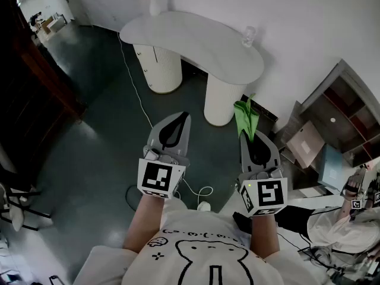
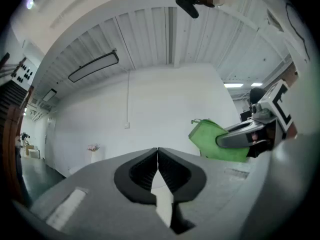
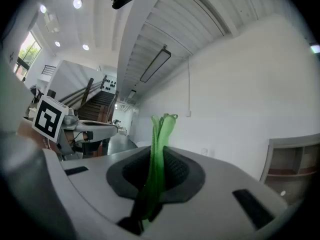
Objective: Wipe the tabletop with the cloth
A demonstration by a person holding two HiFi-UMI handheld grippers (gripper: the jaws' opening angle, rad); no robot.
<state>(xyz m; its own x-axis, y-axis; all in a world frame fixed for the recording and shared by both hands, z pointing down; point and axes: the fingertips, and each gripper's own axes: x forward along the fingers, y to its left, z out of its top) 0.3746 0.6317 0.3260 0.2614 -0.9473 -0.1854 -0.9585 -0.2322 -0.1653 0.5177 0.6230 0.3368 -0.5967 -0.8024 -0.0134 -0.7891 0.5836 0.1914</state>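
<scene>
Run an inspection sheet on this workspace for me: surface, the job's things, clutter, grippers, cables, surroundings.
Surface: white tabletop on two ribbed round legs, ahead of the person; neither gripper touches it.
Job's things: green cloth, held in the air, off the table.
Clutter: vase with flowers at the far end; small clear glass near the right end.
Grippers: left gripper shut, nothing between its jaws; right gripper shut on the green cloth.
Cables: white cable runs over the floor from beside the table toward the person's feet.
Surroundings: dark floor; open shelf unit at the right.
</scene>
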